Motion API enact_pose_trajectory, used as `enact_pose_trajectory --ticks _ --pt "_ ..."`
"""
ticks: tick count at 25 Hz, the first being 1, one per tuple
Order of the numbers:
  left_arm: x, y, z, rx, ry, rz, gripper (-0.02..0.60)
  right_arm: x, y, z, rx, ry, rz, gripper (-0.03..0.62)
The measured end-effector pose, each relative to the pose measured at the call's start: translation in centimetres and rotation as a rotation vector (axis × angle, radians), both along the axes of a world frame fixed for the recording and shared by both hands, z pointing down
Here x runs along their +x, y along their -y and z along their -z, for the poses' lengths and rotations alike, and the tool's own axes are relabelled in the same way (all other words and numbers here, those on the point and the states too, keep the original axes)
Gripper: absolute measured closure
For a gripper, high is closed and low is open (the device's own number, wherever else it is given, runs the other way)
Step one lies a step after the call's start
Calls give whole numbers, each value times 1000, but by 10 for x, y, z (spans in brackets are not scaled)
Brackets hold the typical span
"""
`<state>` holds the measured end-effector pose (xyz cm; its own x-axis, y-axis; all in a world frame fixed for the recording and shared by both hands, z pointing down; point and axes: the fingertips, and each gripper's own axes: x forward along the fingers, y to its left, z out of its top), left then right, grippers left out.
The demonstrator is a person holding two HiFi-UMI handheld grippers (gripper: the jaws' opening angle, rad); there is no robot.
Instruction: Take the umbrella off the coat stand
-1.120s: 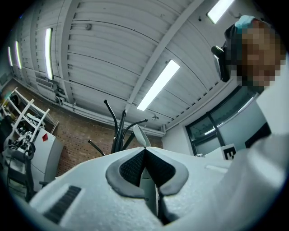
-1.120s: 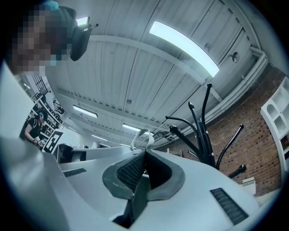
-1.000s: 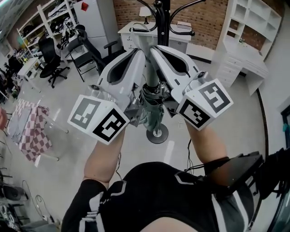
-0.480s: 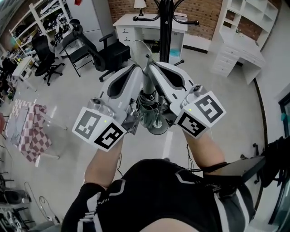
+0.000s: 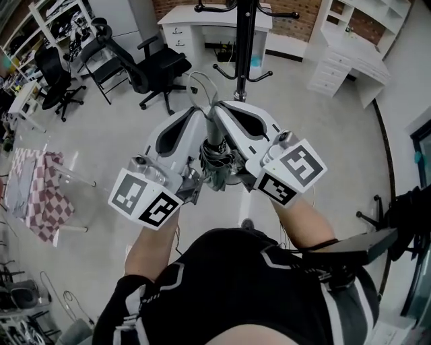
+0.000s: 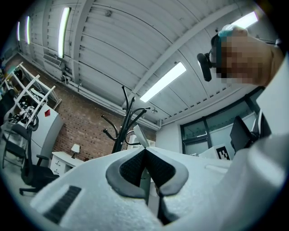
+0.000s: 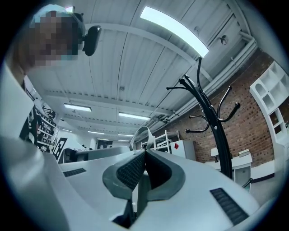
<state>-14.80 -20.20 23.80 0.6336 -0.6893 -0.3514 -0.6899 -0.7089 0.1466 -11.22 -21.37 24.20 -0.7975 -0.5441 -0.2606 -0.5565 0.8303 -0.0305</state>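
I hold the folded grey-green umbrella (image 5: 216,164) upright between both grippers, in front of my chest. My left gripper (image 5: 202,112) and right gripper (image 5: 220,108) are side by side, each shut on its pale shaft (image 5: 213,132). The curved handle (image 5: 204,82) rises above the jaws. The black coat stand (image 5: 242,39) is farther ahead, apart from the umbrella. The left gripper view has the jaws (image 6: 145,152) closed on the shaft (image 6: 145,182), stand (image 6: 121,124) behind. In the right gripper view the jaws (image 7: 144,155) pinch the shaft (image 7: 142,195), stand (image 7: 213,124) at right.
Black office chairs (image 5: 160,66) stand at the back left, a white desk (image 5: 195,19) behind the stand, and white drawers and shelves (image 5: 350,57) at the back right. A chequered cloth (image 5: 39,197) hangs on a rack at the left.
Both grippers have drawn back with the umbrella, away from the coat stand. The stand's base no longer sits under the umbrella, and the stand now looks smaller and farther off.
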Motion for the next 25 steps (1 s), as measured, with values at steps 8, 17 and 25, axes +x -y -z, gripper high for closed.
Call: enact_pose_trajectory --ticks 8,17,25 --pt "-5 -4 -34 -44 8 -4 571 -6 -4 -33 -81 -14 -2 589" --pt "-22 3 -66 -128 20 14 571 -26 4 -67 -153 -48 -24 589" --pt "-12 4 -76 -151 35 43 571 -17 3 -77 -184 -67 -29 589"
